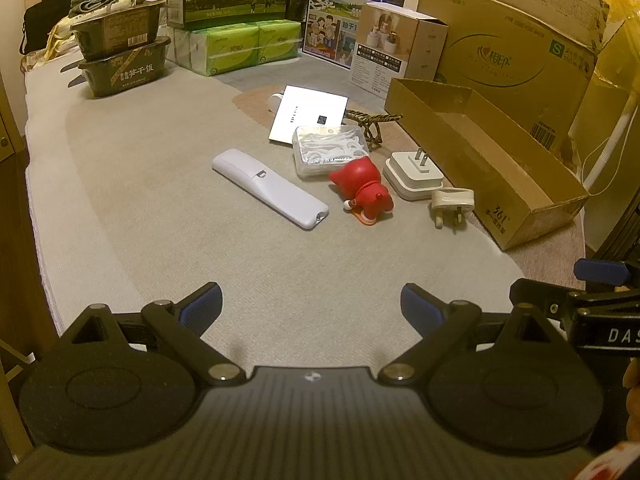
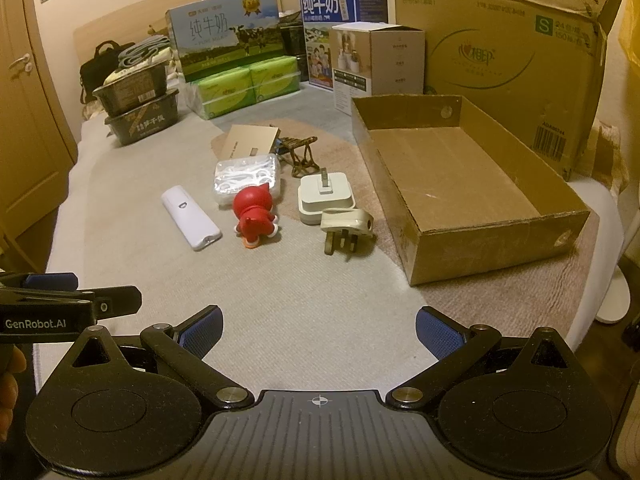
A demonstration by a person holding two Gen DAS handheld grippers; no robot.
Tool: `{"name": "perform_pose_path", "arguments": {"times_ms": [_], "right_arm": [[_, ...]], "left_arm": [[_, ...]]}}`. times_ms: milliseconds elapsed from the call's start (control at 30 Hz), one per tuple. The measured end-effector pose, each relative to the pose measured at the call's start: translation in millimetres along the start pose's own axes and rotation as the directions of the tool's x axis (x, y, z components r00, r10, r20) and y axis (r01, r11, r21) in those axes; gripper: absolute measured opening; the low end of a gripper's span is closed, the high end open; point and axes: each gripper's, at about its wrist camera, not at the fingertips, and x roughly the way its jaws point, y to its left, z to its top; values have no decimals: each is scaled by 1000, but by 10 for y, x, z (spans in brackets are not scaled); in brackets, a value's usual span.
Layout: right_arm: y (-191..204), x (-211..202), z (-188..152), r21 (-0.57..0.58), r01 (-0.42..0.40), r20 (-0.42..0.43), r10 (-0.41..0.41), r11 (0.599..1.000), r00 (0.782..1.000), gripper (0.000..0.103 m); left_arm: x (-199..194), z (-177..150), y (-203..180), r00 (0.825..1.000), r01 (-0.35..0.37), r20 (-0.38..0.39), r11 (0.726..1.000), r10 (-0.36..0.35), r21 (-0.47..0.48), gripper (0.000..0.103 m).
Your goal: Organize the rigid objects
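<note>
Left claw [image 1: 311, 306]: spread wide, gripping nothing, hovering low over the bare grey cover of the bed [image 1: 168, 240]; every object well ahead of the blue pads.
Right claw [image 2: 319, 330]: likewise spread wide and empty, just beside the left one, at the same near edge of the bed.
Three-pin plug [image 2: 347, 229]: nearest piece, cream, tipped on its side with prongs toward the claws, ahead and slightly right of the right claw's centre.
Red figurine [image 2: 256, 216]: lying on its side, ahead and a little left of the right claw, near the plug but apart from it.
White remote [image 1: 270, 187]: flat and diagonal, left of the figurine, straight ahead of the left claw's left finger.
White adapter [image 2: 325, 197]: square block, two prongs pointing up, touching or almost touching the plug behind it.
Floss-pick case [image 1: 330, 150]: clear lidded box, just behind the figurine's head.
Metal stand [image 2: 302, 154]: small dark wire piece, behind the adapter.
Flat card box [image 1: 309, 114]: lying behind the floss case, glossy top.
Cardboard tray [image 2: 416, 216]: open, shallow, nothing inside, right of the cluster, ahead-right of both claws.
Milk cartons [image 2: 224, 44]: upright along the far edge.
</note>
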Motion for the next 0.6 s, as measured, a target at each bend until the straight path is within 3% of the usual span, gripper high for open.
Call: {"name": "perform_pose_path", "arguments": {"times_ms": [600], "right_arm": [[1,-2,16,-1,1,4,-1,1000,1000,102]], "left_arm": [[-1,2,10,1000,0,1,1000,0,0,95]]}}
